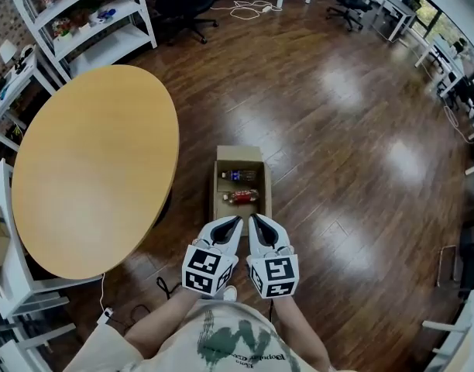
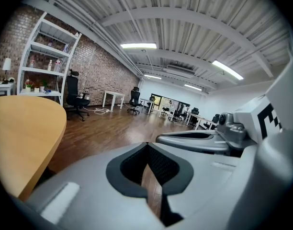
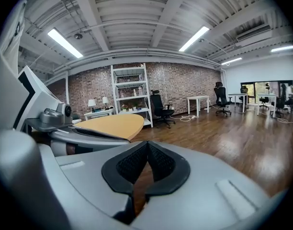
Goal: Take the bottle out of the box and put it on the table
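An open cardboard box (image 1: 219, 178) stands on the wood floor right of the round table (image 1: 90, 169). Two bottles lie in it: one with a dark blue label (image 1: 238, 175) at the far end, one with a red label (image 1: 242, 197) nearer me. My left gripper (image 1: 237, 219) and right gripper (image 1: 252, 217) are side by side just short of the box's near edge, both shut with nothing between the jaws. In the left gripper view the left gripper (image 2: 147, 150) faces the room with the table (image 2: 22, 133) at its left. In the right gripper view the right gripper (image 3: 147, 147) points past the table (image 3: 110, 125).
A white shelf unit (image 1: 82, 22) and a black office chair (image 1: 183, 6) stand behind the table. White cables (image 1: 249, 8) lie on the floor at the back. Desks and chairs (image 1: 423, 22) line the far right. More white shelving (image 1: 12, 285) stands at the left edge.
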